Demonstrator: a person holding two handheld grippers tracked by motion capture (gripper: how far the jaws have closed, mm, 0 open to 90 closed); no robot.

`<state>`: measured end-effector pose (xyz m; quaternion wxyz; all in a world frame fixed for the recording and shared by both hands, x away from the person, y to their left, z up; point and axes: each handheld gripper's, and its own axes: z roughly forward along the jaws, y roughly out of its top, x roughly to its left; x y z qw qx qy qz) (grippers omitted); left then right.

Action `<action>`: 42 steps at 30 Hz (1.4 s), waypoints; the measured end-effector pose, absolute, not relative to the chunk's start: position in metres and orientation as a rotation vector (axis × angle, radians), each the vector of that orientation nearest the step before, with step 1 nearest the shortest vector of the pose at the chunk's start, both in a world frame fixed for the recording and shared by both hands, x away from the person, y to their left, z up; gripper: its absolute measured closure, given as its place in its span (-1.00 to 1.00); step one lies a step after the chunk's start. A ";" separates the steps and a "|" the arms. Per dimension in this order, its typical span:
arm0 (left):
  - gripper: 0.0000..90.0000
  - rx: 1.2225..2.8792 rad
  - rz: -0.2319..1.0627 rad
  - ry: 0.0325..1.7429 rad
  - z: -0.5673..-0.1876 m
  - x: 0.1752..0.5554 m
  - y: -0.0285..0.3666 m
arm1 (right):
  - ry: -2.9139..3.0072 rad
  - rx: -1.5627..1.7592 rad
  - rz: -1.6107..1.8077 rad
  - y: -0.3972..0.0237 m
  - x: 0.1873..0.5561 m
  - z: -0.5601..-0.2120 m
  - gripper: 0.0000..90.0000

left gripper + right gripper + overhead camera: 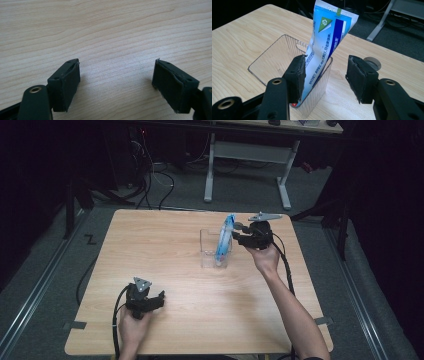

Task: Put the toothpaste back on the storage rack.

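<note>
The tube stands tilted in the clear holder, leaning on its near wall. The right gripper, jaws wide, sits beside it (seemingly just released). The left gripper rests wide over bare table.
</note>
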<state>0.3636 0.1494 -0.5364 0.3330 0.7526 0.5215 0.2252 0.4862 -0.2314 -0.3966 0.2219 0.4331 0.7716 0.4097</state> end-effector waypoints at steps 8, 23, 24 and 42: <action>-0.50 1.965 0.588 1.363 -0.536 0.364 0.149 | 2.139 1.196 1.143 -0.236 0.481 -0.394 0.10; -0.50 1.965 0.588 1.363 -0.536 0.364 0.149 | 2.137 1.189 1.165 -0.243 0.472 -0.393 0.10; -0.50 1.966 0.588 1.363 -0.536 0.364 0.149 | 2.136 1.187 1.163 -0.244 0.471 -0.394 0.10; -0.50 1.964 0.588 1.364 -0.536 0.364 0.149 | 2.127 1.184 1.199 -0.257 0.453 -0.386 0.10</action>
